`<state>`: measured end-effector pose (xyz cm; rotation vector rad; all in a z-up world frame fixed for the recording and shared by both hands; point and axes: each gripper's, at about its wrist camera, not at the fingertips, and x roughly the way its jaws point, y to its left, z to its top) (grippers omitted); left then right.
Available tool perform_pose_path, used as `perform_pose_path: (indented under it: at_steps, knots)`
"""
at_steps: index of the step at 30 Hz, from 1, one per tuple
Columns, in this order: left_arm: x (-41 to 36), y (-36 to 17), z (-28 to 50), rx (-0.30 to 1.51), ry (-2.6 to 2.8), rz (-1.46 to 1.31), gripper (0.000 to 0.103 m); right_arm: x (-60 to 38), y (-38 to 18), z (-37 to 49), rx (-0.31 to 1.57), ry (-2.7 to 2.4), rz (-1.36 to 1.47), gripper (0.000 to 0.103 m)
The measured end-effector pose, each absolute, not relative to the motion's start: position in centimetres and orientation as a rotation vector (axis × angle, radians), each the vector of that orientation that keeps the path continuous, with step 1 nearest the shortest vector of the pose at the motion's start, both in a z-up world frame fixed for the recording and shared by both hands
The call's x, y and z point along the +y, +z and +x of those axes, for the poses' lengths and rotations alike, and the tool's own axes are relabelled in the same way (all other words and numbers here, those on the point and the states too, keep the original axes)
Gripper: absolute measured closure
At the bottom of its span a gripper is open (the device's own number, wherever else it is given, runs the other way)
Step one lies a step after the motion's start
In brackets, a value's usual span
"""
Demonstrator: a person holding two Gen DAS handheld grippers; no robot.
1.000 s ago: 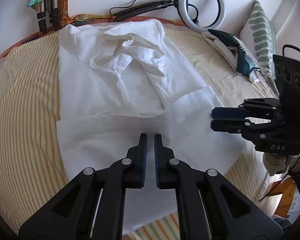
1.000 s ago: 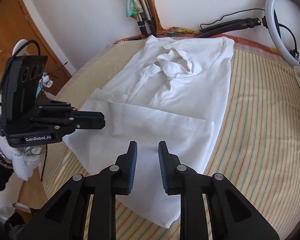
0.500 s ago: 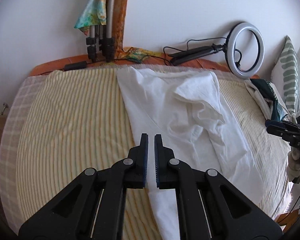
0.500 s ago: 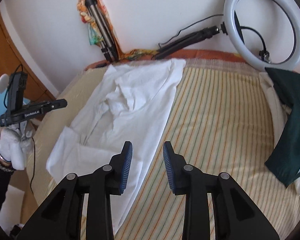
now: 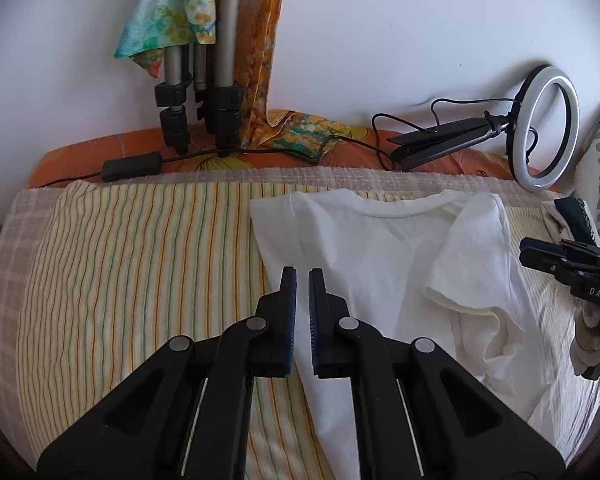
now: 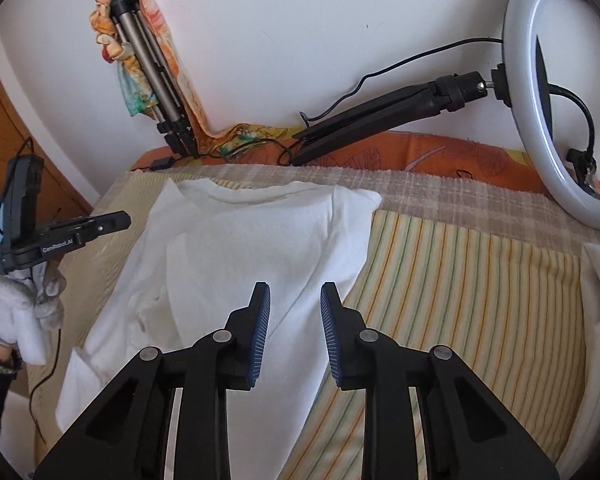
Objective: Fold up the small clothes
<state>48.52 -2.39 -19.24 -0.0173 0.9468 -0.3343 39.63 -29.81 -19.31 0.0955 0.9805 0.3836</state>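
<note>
One garment: a white cotton T-shirt (image 5: pixel 364 248) lay flat on the yellow striped bedspread (image 5: pixel 140 264), neckline toward the white wall, hem toward the person.
Shirt's long axis: it ran from the collar at the far edge of the bed down toward the cameras, roughly in line with both tools' pointing direction.
Folded sleeve: one short sleeve (image 5: pixel 468 256) was already turned in over the chest on the right-hand side of the left wrist view; the shirt's other long edge lay straight.
Left gripper (image 5: pixel 302 276): its black fingers with blue pads were nearly together, nothing between them, tips hovering above the shirt's left long edge where it met the stripes.
Right gripper (image 6: pixel 291 294): fingers stood partly apart and empty, having just been closing a little; they pointed at the body of the shirt close to its right long edge.
Nearer hand: neither looked clearly closer; each sat beside its own side of the shirt, so a lengthwise fold could probably start from either edge.
Gloved hands: a white-gloved hand (image 6: pixel 24 304) carried each tool.
Surroundings: a white ring light on a black folding stand (image 6: pixel 540 112) and a grey tripod draped in an orange patterned scarf (image 5: pixel 204 80) stood by the wall, well apart from the shirt.
</note>
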Motion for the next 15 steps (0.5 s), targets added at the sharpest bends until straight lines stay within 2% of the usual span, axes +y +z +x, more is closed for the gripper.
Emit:
perform_pose_path:
  at_steps: [7,13,14,15]
  knots:
    - [-5.8,-21.9,52.0,0.949,-0.275,0.117,0.099,-28.5,-21.4,43.6,1.000,0.351,0.092,0.079]
    - [-6.2,-21.4,52.4,0.923,-0.258,0.153,0.099,-28.4,-21.5,43.7,1.000,0.354,0.082,0.079]
    - [-5.8,-21.1,52.3,0.919,-0.261,0.145,0.097,-28.7,-21.1,43.5,0.992,0.357,0.080,0.079]
    - [-5.3,-20.7,52.3,0.911,-0.256,0.139,0.091,-29.1,-20.8,43.4,0.982,0.361,0.086,0.079]
